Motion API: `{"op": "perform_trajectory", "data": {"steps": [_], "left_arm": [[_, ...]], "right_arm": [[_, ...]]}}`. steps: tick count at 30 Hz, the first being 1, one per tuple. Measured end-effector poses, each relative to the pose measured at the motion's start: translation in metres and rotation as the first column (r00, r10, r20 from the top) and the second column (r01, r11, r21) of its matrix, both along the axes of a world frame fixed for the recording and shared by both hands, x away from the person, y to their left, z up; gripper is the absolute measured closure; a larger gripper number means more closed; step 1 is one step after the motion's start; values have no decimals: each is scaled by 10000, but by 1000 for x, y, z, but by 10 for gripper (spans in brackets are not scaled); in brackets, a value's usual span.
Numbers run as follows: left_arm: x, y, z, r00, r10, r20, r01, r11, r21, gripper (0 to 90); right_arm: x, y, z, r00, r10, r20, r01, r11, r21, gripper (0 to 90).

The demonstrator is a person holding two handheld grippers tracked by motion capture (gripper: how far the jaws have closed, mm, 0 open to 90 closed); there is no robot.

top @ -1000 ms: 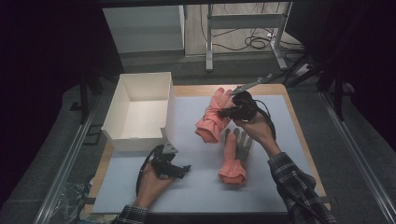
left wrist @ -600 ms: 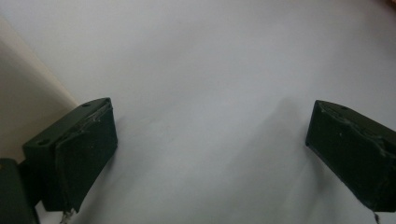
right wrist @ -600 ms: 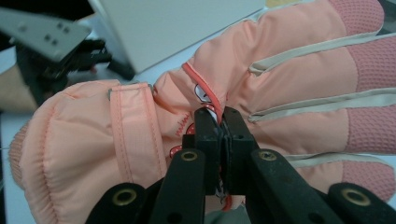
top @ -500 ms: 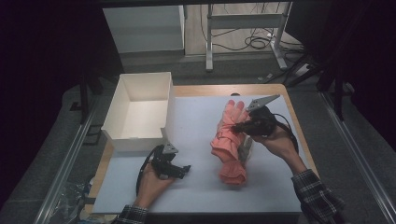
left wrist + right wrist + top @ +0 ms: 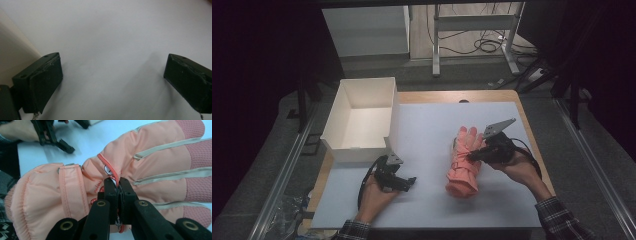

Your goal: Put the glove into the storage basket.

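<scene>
A salmon-pink winter glove lies on the white mat right of centre, fingers pointing away from me. It seems to rest on a second glove of the same colour, which is mostly hidden. My right gripper comes in from the right, shut on a pinch of the glove's fabric. In the right gripper view its jaws meet on a fold by the glove's red trim, near the wrist strap. My left gripper rests low on the mat at the front left, jaws open wide with only bare mat between them.
An open white box stands at the back left of the mat, just beyond the left gripper. The mat covers a wooden table. Metal rails run along both sides, and dark floor with a desk frame lies beyond.
The right gripper has carried the pink glove from the back of the mat toward me and lowered it onto the other glove. The left gripper has stayed put.
</scene>
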State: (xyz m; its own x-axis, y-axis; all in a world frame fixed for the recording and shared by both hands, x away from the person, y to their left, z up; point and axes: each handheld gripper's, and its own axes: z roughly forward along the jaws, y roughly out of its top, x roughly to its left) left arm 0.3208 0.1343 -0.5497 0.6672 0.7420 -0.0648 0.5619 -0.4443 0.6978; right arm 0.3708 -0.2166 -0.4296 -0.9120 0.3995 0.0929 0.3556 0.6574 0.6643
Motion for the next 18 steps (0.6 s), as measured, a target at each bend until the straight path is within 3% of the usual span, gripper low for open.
{"op": "perform_trajectory", "data": {"steps": [6,13,18], "left_arm": [[0,0,0,10000,-1,0,1,10000,-6,22],[0,0,0,10000,-6,8,6,10000,63,22],[0,-1,0,10000,-3,15,3,10000,83,22]], "right_arm": [[6,7,-17,9998,178,44,-176,9992,-353,859],[8,15,-29,9998,40,211,-12,9914,-1309,856],[7,17,-37,9997,-199,130,214,9909,-1329,856]]}}
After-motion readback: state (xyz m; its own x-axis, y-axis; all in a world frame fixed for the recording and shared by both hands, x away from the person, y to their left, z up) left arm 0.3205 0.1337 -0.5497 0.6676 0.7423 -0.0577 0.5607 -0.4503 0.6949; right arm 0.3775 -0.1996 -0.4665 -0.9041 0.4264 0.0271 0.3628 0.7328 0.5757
